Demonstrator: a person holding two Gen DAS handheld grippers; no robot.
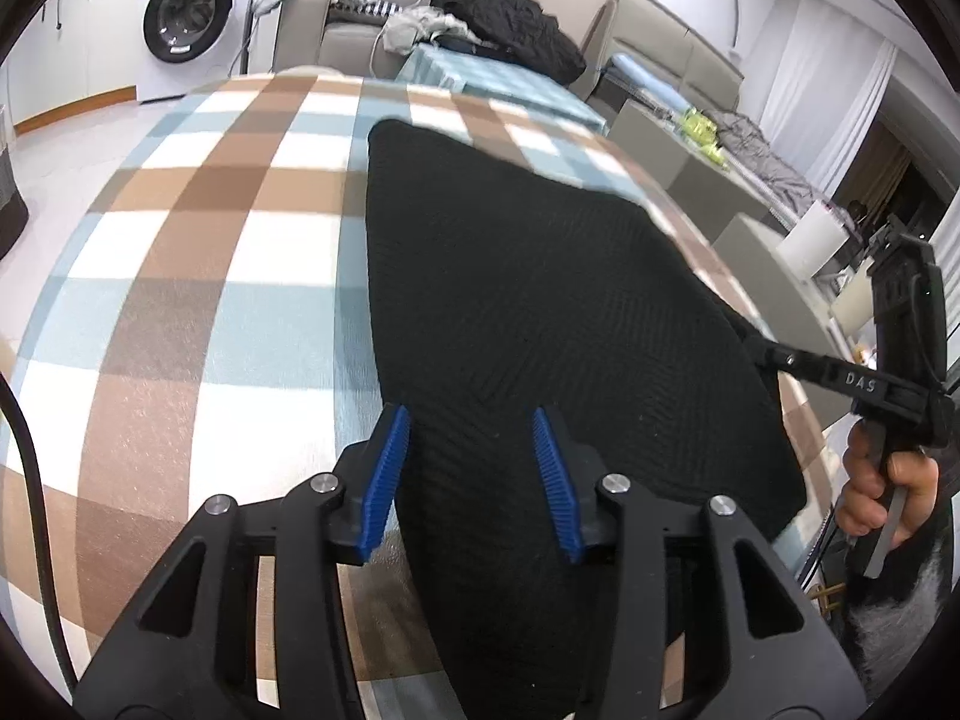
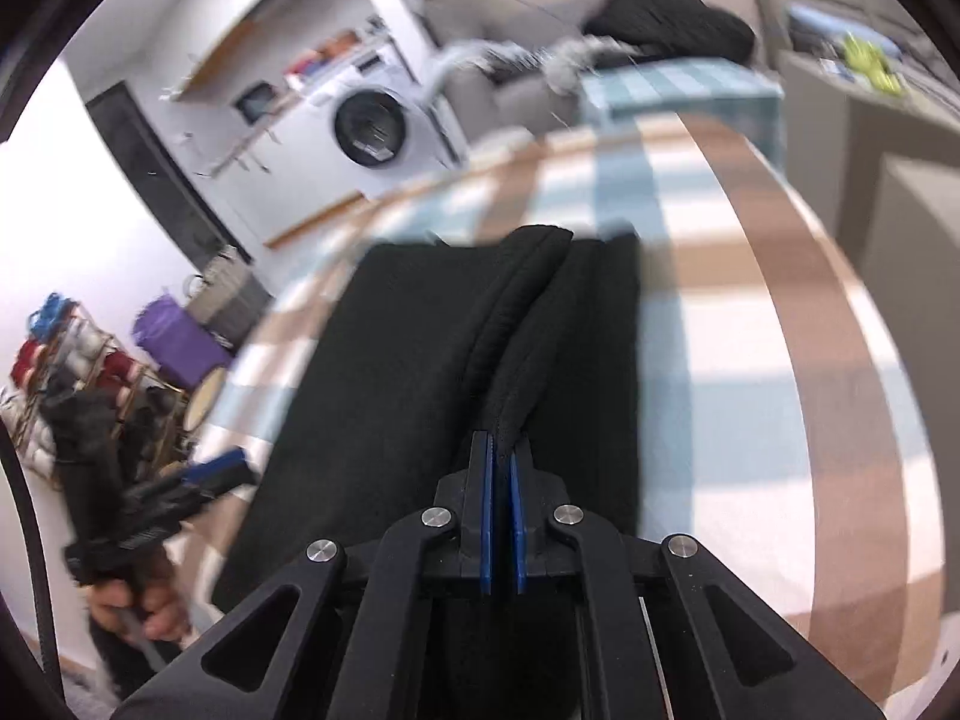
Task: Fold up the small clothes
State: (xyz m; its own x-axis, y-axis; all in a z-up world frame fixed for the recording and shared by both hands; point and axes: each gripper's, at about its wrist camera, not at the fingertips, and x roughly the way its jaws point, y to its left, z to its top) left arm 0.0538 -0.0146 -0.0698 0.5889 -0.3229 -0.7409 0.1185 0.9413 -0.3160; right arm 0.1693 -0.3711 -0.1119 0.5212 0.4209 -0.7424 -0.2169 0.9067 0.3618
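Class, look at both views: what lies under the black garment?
Under the black garment lies a checked tablecloth in brown, blue and white, showing all round it. The part beneath the garment is covered. The right gripper pinches a raised fold of it.

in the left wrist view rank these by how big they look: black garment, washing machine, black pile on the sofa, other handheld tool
1. black garment, by far the largest, though it lies right beside the camera
2. black pile on the sofa
3. washing machine, close to the pile, so that order is unsure
4. right tool, nearer than both, so its rank is unsure
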